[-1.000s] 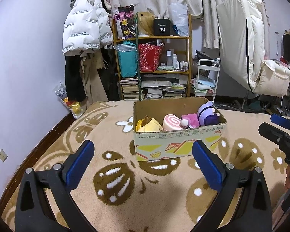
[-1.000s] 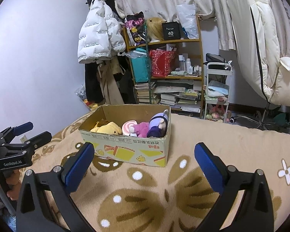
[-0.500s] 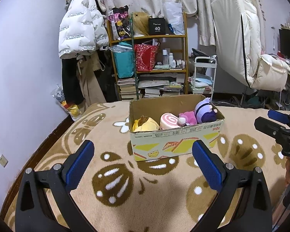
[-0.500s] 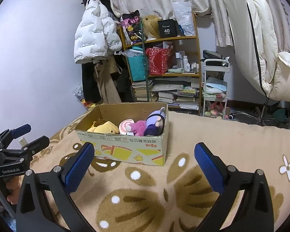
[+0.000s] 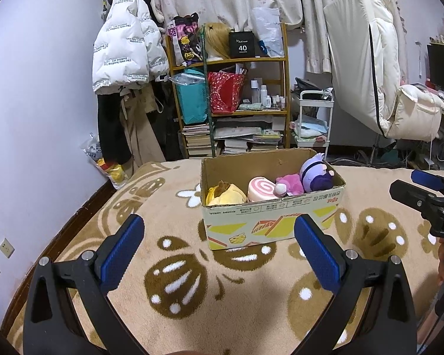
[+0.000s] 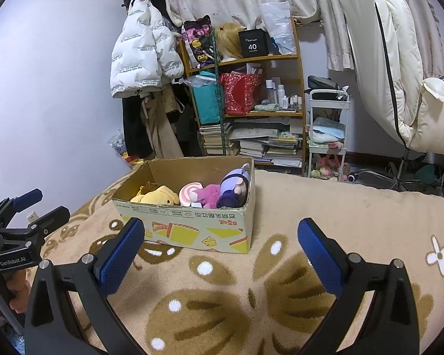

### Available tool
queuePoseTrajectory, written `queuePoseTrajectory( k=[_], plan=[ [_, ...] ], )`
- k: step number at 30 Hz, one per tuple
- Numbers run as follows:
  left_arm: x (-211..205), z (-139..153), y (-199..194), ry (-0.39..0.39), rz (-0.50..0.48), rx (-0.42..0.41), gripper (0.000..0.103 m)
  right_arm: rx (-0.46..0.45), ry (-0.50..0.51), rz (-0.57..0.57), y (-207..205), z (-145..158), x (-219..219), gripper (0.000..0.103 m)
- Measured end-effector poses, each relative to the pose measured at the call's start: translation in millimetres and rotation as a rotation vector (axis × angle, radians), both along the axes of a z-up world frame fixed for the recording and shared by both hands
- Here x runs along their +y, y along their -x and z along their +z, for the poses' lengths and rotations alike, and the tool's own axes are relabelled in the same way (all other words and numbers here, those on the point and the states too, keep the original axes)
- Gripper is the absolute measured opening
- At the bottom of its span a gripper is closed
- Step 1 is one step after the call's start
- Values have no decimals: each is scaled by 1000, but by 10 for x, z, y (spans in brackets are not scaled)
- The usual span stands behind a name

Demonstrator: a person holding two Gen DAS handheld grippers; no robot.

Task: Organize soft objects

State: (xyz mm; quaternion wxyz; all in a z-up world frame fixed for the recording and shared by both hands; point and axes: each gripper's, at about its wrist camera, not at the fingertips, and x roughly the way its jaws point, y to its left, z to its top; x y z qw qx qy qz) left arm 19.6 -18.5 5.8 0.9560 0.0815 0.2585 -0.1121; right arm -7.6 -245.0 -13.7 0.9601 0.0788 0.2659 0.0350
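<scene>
A cardboard box point(image 5: 269, 222) stands on the tan patterned blanket point(image 5: 177, 266). Inside lie a yellow plush point(image 5: 226, 195), a pink swirl roll plush point(image 5: 262, 189), a magenta plush point(image 5: 290, 184) and a purple doll point(image 5: 315, 173). The box also shows in the right wrist view point(image 6: 192, 230), with the yellow plush point(image 6: 157, 195), roll point(image 6: 191, 192), magenta plush point(image 6: 210, 193) and purple doll point(image 6: 233, 186). My left gripper point(image 5: 219, 248) is open and empty, held short of the box. My right gripper point(image 6: 220, 251) is open and empty, to the box's right.
A cluttered shelf point(image 5: 231, 100) with books, bags and bottles stands behind the bed. A white puffer jacket point(image 5: 124, 50) hangs on the left. A small white cart point(image 5: 313, 118) and a folded white mattress point(image 5: 370, 68) are at the right. The wall point(image 5: 29, 118) borders the bed's left edge.
Both grippers have tilted and drifted slightly, so the box sits a little differently in each view. Both stay open and empty. The toys have not moved.
</scene>
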Motion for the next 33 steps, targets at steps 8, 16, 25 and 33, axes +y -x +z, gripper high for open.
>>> queuePoseTrajectory(
  k=[8, 16, 25, 33],
  plan=[
    [11, 4, 0, 0, 0, 5, 101, -2, 1, -3, 10, 3, -18, 103],
    [85, 10, -47, 14, 10, 18, 101, -1, 2, -2, 9, 2, -23, 103],
    [76, 2, -43, 16, 12, 17, 101, 0, -1, -7, 10, 4, -56, 103],
    [28, -18, -33, 7, 2, 22, 101, -2, -5, -16, 10, 26, -105, 103]
  ],
)
